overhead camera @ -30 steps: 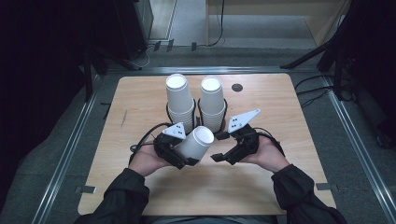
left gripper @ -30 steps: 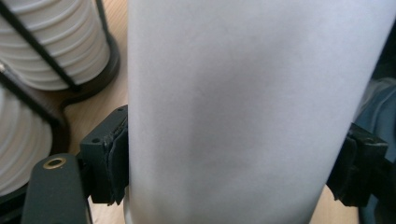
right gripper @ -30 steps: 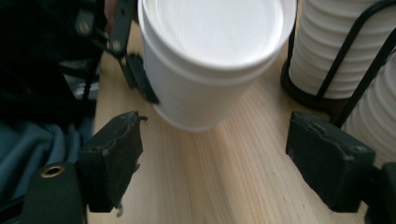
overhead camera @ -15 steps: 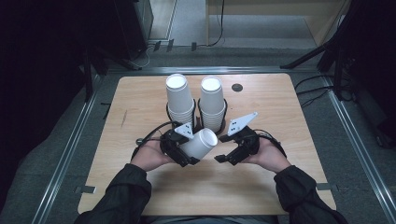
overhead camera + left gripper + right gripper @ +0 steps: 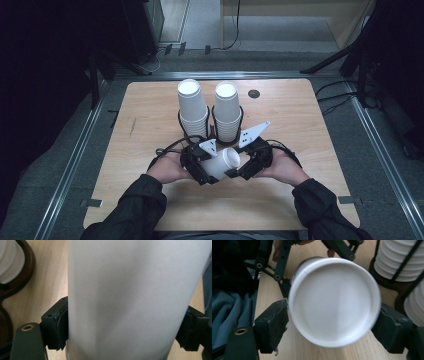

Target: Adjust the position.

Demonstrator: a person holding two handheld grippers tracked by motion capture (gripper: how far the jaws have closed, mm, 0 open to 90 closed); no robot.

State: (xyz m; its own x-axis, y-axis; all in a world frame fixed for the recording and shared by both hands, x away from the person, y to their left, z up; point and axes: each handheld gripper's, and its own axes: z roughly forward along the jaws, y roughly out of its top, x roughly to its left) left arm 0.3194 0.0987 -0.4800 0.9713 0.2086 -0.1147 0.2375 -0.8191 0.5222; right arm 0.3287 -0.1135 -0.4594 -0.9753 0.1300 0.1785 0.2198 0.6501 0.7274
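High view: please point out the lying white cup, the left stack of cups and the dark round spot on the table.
lying white cup (image 5: 223,162), high view, its side wall.
left stack of cups (image 5: 192,111), high view, outer wall.
dark round spot (image 5: 254,93), high view, its centre.

no readable text, labels, brands, numbers or signs
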